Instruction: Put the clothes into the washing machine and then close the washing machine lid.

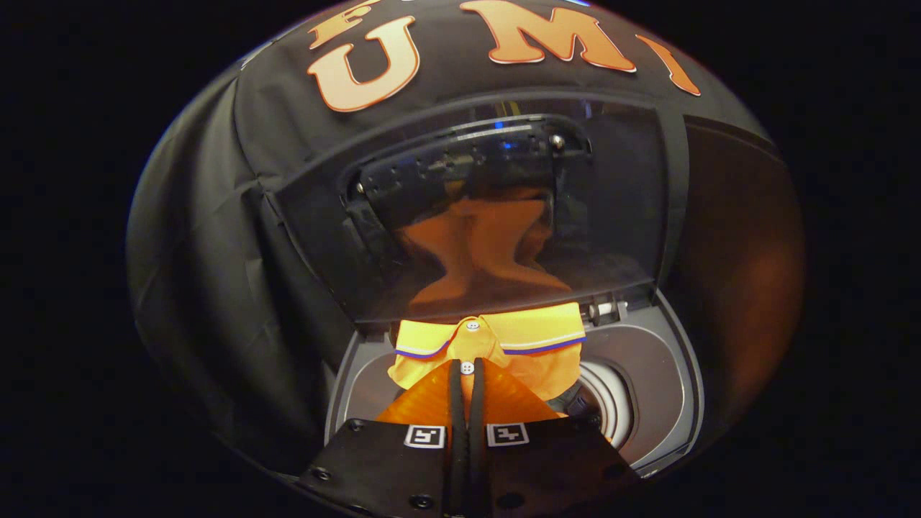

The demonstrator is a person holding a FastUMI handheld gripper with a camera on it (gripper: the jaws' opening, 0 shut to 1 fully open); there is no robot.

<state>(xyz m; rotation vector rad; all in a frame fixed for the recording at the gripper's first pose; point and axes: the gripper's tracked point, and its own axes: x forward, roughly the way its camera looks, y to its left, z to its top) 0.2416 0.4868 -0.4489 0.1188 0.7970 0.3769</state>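
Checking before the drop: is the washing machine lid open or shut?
Open: the lid stands raised behind the drum opening, with the shirt hanging above it.

My gripper [468, 374] pinches soft, matt yellow-orange cloth, a polo shirt [496, 342] with a ribbed striped collar and small glossy white plastic buttons; both fingers press its placket. Behind it stands the raised dark tinted lid [504, 216] of the washing machine, smooth and glossy enough to mirror the cloth. The grey top deck [647, 367] round the opening looks like smooth satin plastic. The white drum rim [611, 392] shines, ridged. The booth's wall [201, 237] is black matt fabric, creased.
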